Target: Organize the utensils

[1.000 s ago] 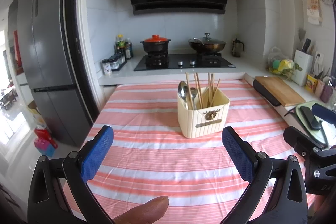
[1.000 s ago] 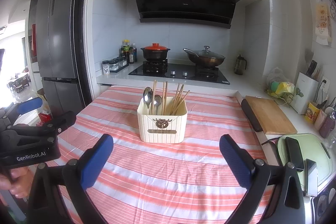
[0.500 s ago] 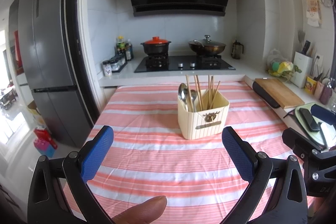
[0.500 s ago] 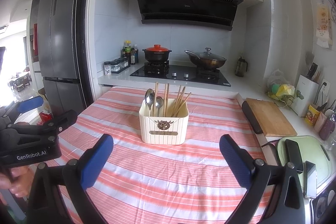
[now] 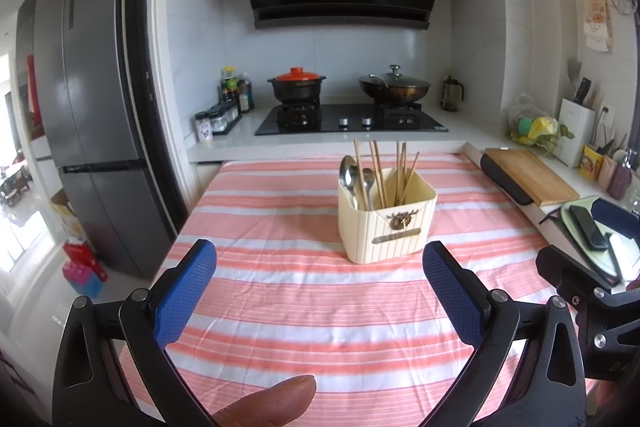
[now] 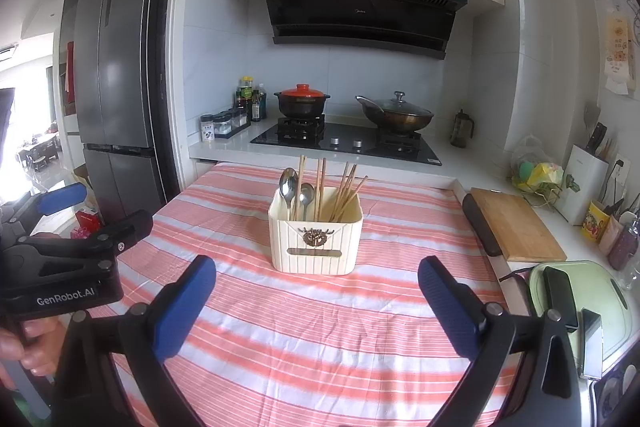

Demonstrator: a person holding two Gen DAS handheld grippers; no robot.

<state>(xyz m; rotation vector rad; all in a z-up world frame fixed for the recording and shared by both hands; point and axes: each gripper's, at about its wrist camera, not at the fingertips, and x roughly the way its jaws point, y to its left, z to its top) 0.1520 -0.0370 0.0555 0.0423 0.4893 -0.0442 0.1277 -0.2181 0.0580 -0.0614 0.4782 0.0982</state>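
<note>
1. On a table covered by a pink-and-white striped cloth (image 6: 320, 327), a cream ribbed utensil holder (image 6: 316, 239) is being shown standing upright near the middle, ahead of both grippers.
2. Two metal spoons (image 6: 296, 189) are being held in its left part, bowls up, and wooden chopsticks (image 6: 344, 187) are being held leaning in loose bundles, some beside the spoons and more to the right.
3. The left gripper (image 5: 320, 291) is being held wide open and empty above the cloth, well short of the holder.
4. The right gripper (image 6: 318, 301) is likewise being held spread apart, with nothing between its blue pads.
5. The chopsticks are being judged light, stiff and thin, likely to roll or twist if pinched near the tip; a hold just above the rim is being advised.
6. The spoons are being judged smooth and slippery; the narrow handle below the bowl is being suggested as the grip point.
7. The holder is being judged light enough to tip if a utensil is dragged sideways.
</note>
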